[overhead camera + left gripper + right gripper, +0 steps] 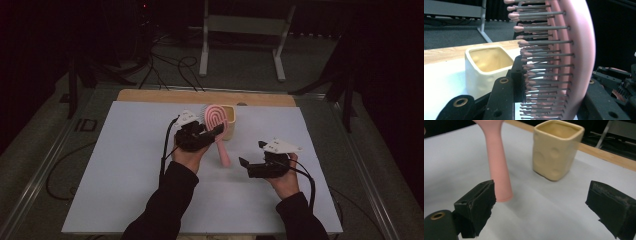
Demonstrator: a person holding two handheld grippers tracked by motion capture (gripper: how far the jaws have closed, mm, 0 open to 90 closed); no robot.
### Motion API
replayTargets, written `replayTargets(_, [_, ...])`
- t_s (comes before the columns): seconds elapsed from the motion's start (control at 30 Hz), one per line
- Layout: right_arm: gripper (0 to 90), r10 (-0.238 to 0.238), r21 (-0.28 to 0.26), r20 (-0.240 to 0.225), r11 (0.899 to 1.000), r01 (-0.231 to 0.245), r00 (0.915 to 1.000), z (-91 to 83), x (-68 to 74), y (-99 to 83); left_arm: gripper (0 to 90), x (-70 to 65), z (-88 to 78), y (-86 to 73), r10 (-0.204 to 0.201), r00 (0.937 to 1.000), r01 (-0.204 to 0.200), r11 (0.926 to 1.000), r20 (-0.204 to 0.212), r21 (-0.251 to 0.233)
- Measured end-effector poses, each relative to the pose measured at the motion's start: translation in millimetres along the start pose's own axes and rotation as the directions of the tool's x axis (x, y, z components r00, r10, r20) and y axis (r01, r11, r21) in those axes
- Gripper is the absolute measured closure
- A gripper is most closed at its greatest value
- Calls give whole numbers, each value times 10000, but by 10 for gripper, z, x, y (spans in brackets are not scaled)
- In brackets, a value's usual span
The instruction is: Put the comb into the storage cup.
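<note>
Both forearms in dark sleeves reached in from the near edge. The left gripper (pixel 212 131) sat farther in, angled right and away, its jaws clamped tight on something. The right gripper (pixel 250 155) lay nearer and to the right, pointing left, its jaws spread wide with nothing between them.

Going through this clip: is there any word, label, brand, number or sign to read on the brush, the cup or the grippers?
None can be read: the pink hairbrush, the cream cup, the white table cover and both grippers carry no visible writing.
</note>
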State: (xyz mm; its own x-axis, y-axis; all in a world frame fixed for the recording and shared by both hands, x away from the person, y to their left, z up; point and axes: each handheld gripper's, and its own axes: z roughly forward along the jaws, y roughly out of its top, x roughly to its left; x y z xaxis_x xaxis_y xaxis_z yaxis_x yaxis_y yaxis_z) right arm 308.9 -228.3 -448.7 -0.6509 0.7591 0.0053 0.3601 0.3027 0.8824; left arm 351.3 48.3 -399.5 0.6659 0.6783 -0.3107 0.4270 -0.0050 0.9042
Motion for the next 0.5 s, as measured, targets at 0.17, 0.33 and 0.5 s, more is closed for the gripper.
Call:
replayTargets(0.17, [84,425,-1,319,9991,-425,9986,-79,-90,-185,647,14,-15,61,120,9999,-120,9999,-30,-60])
replayTargets(0.33, [84,659,-207,527,9977,-649,9964,-157,-142,-306,647,40,-30,116,193,9998,-194,9998,-48,-86])
replayTargets(0.5, [85,815,-611,638,9951,-776,9946,-229,-160,-357,647,64,-50,161,219,9997,-217,9996,85,-207])
